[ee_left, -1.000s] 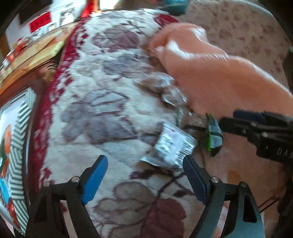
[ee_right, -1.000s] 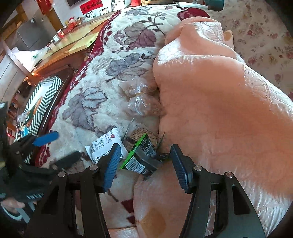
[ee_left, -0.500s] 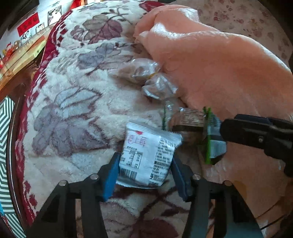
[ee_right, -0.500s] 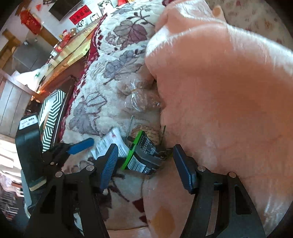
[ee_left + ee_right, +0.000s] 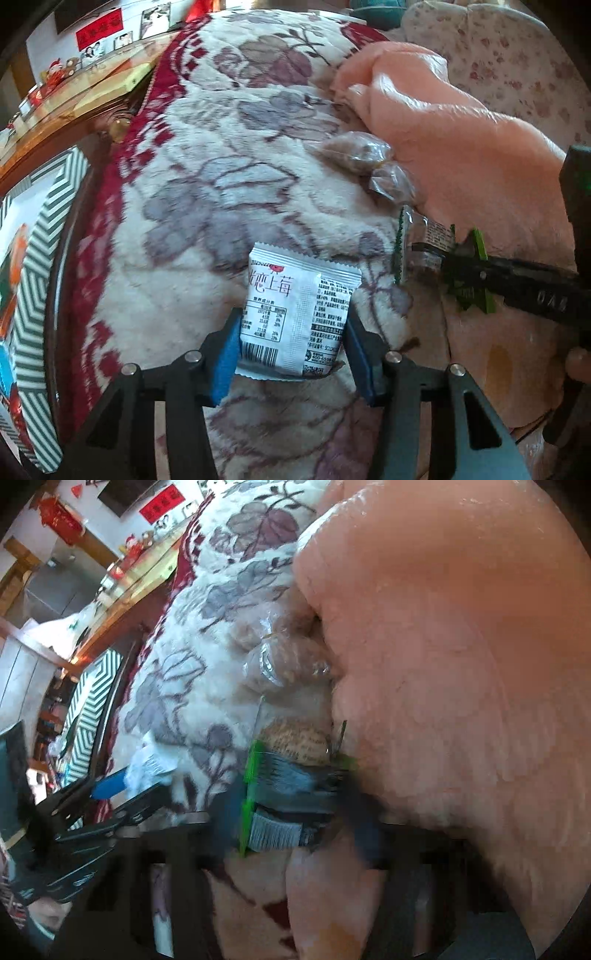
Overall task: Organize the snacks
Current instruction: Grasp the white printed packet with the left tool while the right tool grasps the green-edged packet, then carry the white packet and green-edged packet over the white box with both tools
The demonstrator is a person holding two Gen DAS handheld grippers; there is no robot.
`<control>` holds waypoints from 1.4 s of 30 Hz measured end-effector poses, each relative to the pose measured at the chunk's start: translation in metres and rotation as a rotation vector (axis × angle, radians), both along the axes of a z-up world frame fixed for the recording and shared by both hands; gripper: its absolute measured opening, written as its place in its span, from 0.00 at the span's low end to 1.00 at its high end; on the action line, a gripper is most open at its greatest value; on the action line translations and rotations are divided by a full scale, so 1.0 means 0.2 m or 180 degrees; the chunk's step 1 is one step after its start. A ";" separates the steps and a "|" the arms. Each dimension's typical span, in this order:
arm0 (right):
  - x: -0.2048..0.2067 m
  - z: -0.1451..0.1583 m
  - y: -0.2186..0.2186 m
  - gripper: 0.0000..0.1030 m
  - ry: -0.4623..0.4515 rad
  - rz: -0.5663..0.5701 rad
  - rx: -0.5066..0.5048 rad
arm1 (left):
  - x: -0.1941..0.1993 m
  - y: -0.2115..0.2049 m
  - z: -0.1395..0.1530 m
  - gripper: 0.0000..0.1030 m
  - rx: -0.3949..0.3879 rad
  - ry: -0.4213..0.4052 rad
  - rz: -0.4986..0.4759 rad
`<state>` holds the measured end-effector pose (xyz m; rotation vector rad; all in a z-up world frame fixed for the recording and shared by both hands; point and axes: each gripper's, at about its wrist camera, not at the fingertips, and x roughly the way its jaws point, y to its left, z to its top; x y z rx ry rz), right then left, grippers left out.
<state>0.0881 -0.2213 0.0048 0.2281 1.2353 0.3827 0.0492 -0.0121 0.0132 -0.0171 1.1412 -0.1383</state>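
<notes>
My left gripper (image 5: 291, 339) is shut on a white snack packet (image 5: 299, 306) with red lettering and a barcode, its blue pads pressing both side edges just above the floral blanket (image 5: 221, 184). In the right wrist view my right gripper (image 5: 291, 816) is blurred and its jaws are closing, with the pads against a dark packet with a bright green edge (image 5: 280, 805). That packet (image 5: 469, 284) also shows in the left wrist view, pinched by the right gripper's black finger (image 5: 517, 277). A clear packet with a brown biscuit (image 5: 295, 738) lies just behind it.
Two clear bags of brown snacks (image 5: 358, 151) (image 5: 391, 181) lie along the fold of a pink blanket (image 5: 461, 147) that fills the right side. A wooden table (image 5: 74, 99) and a green-striped box (image 5: 33, 277) stand to the left of the bed.
The left gripper closed on the white packet and now holds it. The right gripper sank onto the green-edged packet and its fingers came together on it.
</notes>
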 end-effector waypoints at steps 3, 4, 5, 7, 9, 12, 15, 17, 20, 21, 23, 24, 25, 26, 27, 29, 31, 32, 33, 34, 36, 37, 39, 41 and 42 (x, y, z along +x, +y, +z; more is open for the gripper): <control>-0.05 0.02 0.07 0.35 -0.0042 0.0238 -0.0100 | -0.04 0.05 0.03 0.53 0.0026 -0.0050 0.0074; -0.07 0.04 0.10 0.35 -0.0074 0.0323 -0.0100 | -0.05 0.07 0.04 0.53 0.0031 -0.0074 0.0102; -0.08 0.05 0.11 0.34 -0.0098 0.0378 -0.0090 | -0.06 0.09 0.05 0.53 0.0037 -0.0103 0.0127; -0.10 0.10 0.17 0.34 -0.0171 0.0508 -0.0071 | -0.08 0.14 0.09 0.53 0.0051 -0.0169 0.0192; -0.12 0.13 0.22 0.34 -0.0226 0.0615 -0.0049 | -0.10 0.20 0.12 0.53 0.0038 -0.0227 0.0273; -0.15 0.17 0.31 0.34 -0.0292 0.0768 -0.0038 | -0.12 0.29 0.15 0.53 0.0058 -0.0281 0.0405; -0.16 0.19 0.40 0.33 -0.0313 0.0908 -0.0036 | -0.15 0.37 0.18 0.53 0.0126 -0.0333 0.0540; -0.17 0.20 0.46 0.34 -0.0339 0.0999 -0.0063 | -0.16 0.41 0.19 0.53 0.0140 -0.0365 0.0610; -0.18 0.22 0.54 0.34 -0.0372 0.1096 -0.0072 | -0.19 0.46 0.21 0.53 0.0203 -0.0422 0.0706; -0.19 0.23 0.57 0.33 -0.0399 0.1126 -0.0085 | -0.19 0.48 0.22 0.53 0.0224 -0.0437 0.0739; -0.19 0.26 0.61 0.34 -0.0466 0.1166 -0.0096 | -0.21 0.52 0.23 0.53 0.0243 -0.0457 0.0805; -0.19 0.28 0.64 0.34 -0.0496 0.1180 -0.0090 | -0.22 0.54 0.23 0.53 0.0248 -0.0466 0.0837; -0.19 0.29 0.67 0.34 -0.0507 0.1204 -0.0082 | -0.23 0.56 0.24 0.53 0.0256 -0.0475 0.0869; -0.18 0.29 0.69 0.33 -0.0516 0.1226 -0.0088 | -0.23 0.58 0.24 0.53 0.0265 -0.0484 0.0900; -0.18 0.30 0.72 0.34 -0.0535 0.1260 -0.0107 | -0.24 0.59 0.25 0.53 0.0272 -0.0492 0.0928; -0.18 0.31 0.79 0.34 -0.0562 0.1328 -0.0131 | -0.25 0.64 0.25 0.53 0.0282 -0.0505 0.0989; -0.18 0.32 0.86 0.34 -0.0567 0.1416 -0.0136 | -0.27 0.68 0.26 0.53 0.0287 -0.0510 0.1058; -0.18 0.32 0.90 0.33 -0.0576 0.1465 -0.0151 | -0.27 0.71 0.26 0.53 0.0285 -0.0510 0.1090; -0.19 0.33 0.93 0.33 -0.0583 0.1500 -0.0161 | -0.28 0.73 0.26 0.53 0.0280 -0.0512 0.1127; -0.19 0.33 0.96 0.33 -0.0585 0.1547 -0.0166 | -0.28 0.75 0.27 0.53 0.0276 -0.0514 0.1158; -0.19 0.34 1.02 0.33 -0.0586 0.1614 -0.0172 | -0.30 0.80 0.27 0.53 0.0272 -0.0525 0.1228; -0.19 0.34 1.04 0.33 -0.0589 0.1645 -0.0179 | -0.30 0.82 0.27 0.53 0.0271 -0.0525 0.1255; -0.20 0.35 1.09 0.33 -0.0600 0.1708 -0.0190 | -0.31 0.86 0.28 0.53 0.0264 -0.0532 0.1310; -0.20 0.36 1.14 0.33 -0.0612 0.1772 -0.0196 | -0.32 0.89 0.28 0.53 0.0263 -0.0539 0.1368; -0.20 0.37 1.16 0.33 -0.0613 0.1795 -0.0195 | -0.32 0.91 0.28 0.53 0.0263 -0.0539 0.1392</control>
